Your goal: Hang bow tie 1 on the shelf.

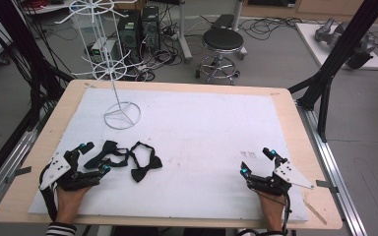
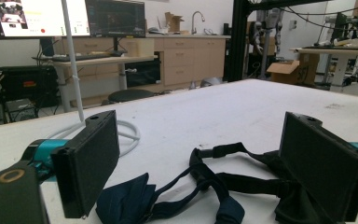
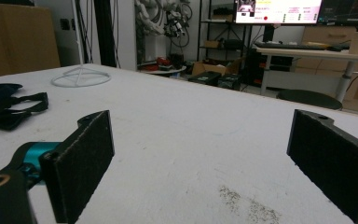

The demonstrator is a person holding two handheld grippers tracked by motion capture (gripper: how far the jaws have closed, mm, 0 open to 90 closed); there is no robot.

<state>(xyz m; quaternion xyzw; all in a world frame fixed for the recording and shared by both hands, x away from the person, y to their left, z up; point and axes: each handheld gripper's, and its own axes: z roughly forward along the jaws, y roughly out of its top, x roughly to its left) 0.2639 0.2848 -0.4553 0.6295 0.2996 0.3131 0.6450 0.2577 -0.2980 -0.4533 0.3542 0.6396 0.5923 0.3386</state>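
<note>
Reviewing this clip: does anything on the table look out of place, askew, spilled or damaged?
Nothing looks spilled or broken. The two bow ties lie in a loose tangle, straps overlapping, by the left tool. The white wire rack stands upright. The white mat has a faint dark smudge near the right tool.

Matt cloth bow ties [image 1: 128, 161] lie on a white, seemingly felt-like mat [image 1: 202, 128] over a smooth wooden table [image 1: 295, 128].
</note>
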